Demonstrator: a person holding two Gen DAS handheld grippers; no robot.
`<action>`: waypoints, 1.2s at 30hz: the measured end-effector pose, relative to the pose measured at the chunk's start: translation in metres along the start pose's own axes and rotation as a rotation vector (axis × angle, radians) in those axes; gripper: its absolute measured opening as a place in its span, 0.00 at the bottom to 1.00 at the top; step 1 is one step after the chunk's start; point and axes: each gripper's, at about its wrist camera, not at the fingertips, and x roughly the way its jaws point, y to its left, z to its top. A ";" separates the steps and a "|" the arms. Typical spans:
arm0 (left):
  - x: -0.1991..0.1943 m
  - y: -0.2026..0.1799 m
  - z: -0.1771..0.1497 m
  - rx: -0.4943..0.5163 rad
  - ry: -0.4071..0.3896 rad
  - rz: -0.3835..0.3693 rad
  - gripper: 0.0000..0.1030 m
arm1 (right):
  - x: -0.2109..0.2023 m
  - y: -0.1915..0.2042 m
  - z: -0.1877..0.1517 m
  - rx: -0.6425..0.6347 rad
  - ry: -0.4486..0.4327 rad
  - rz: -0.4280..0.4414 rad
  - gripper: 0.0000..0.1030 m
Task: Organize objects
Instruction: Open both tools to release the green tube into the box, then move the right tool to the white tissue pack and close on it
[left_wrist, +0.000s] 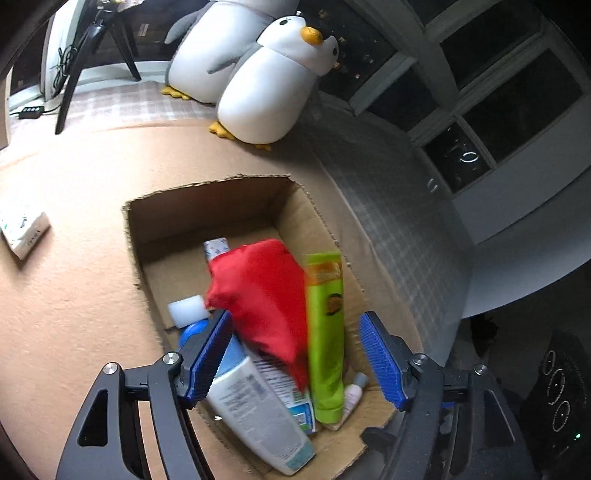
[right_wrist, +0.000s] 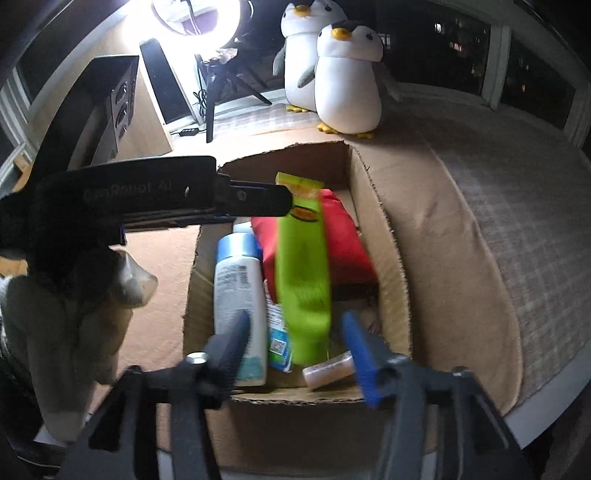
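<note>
1. Left wrist view: the left claw (left_wrist: 295, 354) hangs over the near end of the open cardboard box (left_wrist: 207, 206), its blue pads spread apart and pressing on nothing.
2. Between and just beyond the pads a red cloth pouch (left_wrist: 258, 295) shows blurred and seems to be dropping into the box, so I judge the spread jaws are a release over the box.
3. Under and beside the pouch, inside the box, lie a white bottle with a blue cap (left_wrist: 251, 398), a lime-green tube (left_wrist: 325, 332), a small pinkish bottle (left_wrist: 354, 391) against the near wall and a white block (left_wrist: 186, 310) toward the left wall.
4. Outside the box, left of it on the tan cover, lies a small white packet (left_wrist: 24, 232), probably yet to be gathered. Beyond the box's far wall sit two plush penguins (left_wrist: 266, 88).
5. Right wrist view: the right claw (right_wrist: 295, 343) points down into the same box (right_wrist: 380, 229) from its near wall, fingers apart, clamped on nothing.
6. The lime-green tube (right_wrist: 303, 280) is smeared with blur between the fingers, cap end down; it looks let go so that it settles lengthwise beside the white bottle (right_wrist: 238, 295) and over the red pouch (right_wrist: 347, 251).
7. The pinkish bottle (right_wrist: 328, 369) lies on its side by the box's near wall.
8. The other gripper (right_wrist: 147, 195) reaches across the box's left wall, held by a light-gloved hand (right_wrist: 74, 314). Both tools share the box because it is the collecting place.
</note>
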 end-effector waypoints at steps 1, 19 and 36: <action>0.000 0.002 0.000 0.001 0.000 0.000 0.72 | 0.000 0.000 -0.001 -0.002 -0.001 -0.007 0.53; -0.061 0.064 -0.029 -0.065 -0.045 0.091 0.72 | 0.014 0.016 0.007 0.025 0.036 0.095 0.53; -0.175 0.209 -0.089 -0.298 -0.163 0.264 0.72 | 0.057 0.108 0.102 -0.020 -0.055 0.288 0.55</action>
